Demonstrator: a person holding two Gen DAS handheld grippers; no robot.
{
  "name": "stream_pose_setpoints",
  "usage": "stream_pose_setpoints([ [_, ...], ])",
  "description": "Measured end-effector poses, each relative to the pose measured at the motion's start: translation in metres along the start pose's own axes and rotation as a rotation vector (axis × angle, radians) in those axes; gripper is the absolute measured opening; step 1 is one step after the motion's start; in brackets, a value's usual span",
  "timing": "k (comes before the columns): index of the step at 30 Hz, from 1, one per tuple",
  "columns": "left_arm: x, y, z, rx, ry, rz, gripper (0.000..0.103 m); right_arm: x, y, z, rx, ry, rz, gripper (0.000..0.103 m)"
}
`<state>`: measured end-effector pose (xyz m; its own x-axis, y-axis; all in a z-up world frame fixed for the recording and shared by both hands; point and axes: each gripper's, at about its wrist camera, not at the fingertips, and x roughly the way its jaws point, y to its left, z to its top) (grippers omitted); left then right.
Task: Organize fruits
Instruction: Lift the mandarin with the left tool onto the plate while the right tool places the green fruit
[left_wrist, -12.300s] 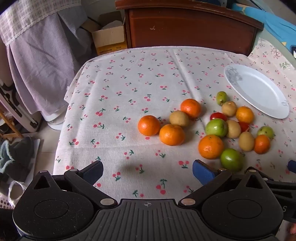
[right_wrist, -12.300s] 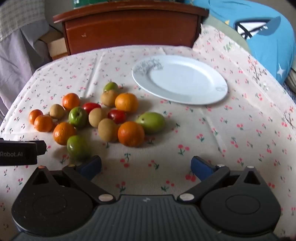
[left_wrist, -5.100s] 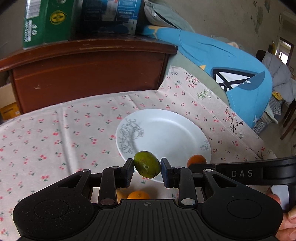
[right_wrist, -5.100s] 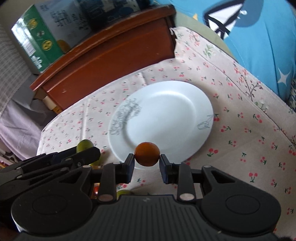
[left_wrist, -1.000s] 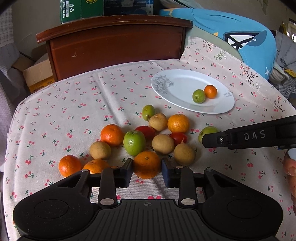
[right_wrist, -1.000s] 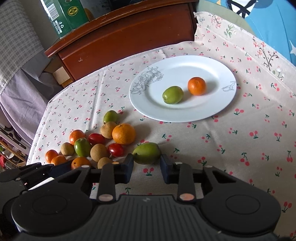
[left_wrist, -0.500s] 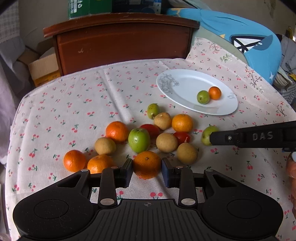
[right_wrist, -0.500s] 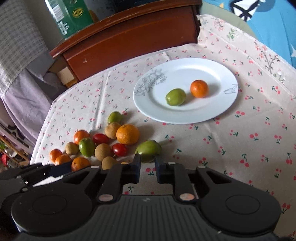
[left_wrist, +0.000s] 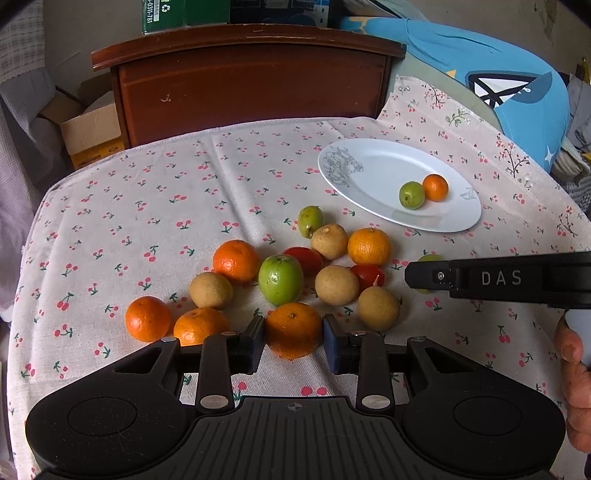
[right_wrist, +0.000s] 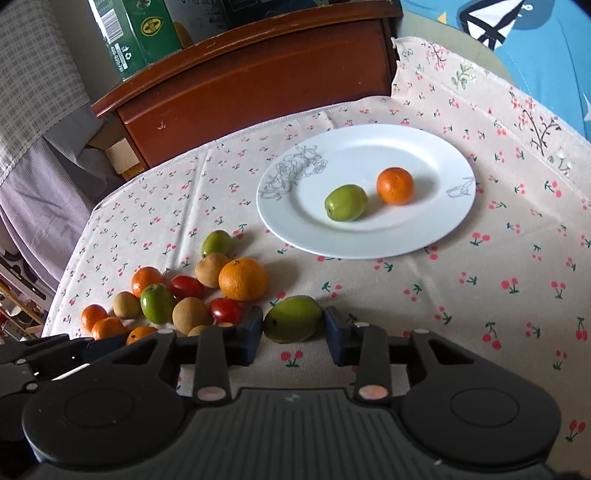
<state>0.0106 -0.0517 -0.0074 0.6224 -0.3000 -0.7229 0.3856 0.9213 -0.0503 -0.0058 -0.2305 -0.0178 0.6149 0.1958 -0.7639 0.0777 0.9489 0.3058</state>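
Right gripper (right_wrist: 294, 326) jaws reopening around green fruit (right_wrist: 293, 319), nothing else moved

Landmark: wooden headboard (left_wrist: 251, 85)
On top: green carton (right_wrist: 138, 31)
Left, lower: cardboard box (left_wrist: 92, 134), perhaps open
Right: blue cushion (left_wrist: 491, 85)

Bare cherry-print tablecloth (right_wrist: 480, 295) lies open right of the fruit cluster (right_wrist: 207, 291) and near the white plate (right_wrist: 295, 225); the wooden headboard (right_wrist: 258, 81) blocks the far edge.
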Motion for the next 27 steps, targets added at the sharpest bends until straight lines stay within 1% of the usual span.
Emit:
stream_pose_setpoints([
  [5,-0.005,-0.001,0.007,-0.019,-0.010,-0.004,0.030,-0.007,0.003,0.002,-0.008,-0.004,0.010,0.036],
  [9,-0.015,0.000,0.017,-0.036,-0.045,-0.001,0.030,-0.018,0.009,0.009,-0.025,-0.018,0.013,0.036],
  [12,-0.022,0.002,0.025,-0.057,-0.063,-0.020,0.030,-0.027,0.011,0.014,-0.029,-0.027,0.026,0.036],
  [16,-0.028,0.000,0.034,-0.051,-0.078,-0.022,0.030,-0.035,0.011,0.022,-0.021,-0.014,0.036,0.036],
  [18,-0.031,0.000,0.038,-0.050,-0.090,-0.031,0.030,-0.039,0.009,0.027,-0.013,-0.007,0.049,0.036],
  [23,-0.036,0.004,0.058,-0.090,-0.113,-0.069,0.030,-0.052,-0.005,0.046,0.010,-0.017,0.078,0.036],
  [27,-0.029,0.009,0.073,-0.120,-0.118,-0.079,0.030,-0.057,-0.022,0.063,0.033,-0.040,0.063,0.036],
])
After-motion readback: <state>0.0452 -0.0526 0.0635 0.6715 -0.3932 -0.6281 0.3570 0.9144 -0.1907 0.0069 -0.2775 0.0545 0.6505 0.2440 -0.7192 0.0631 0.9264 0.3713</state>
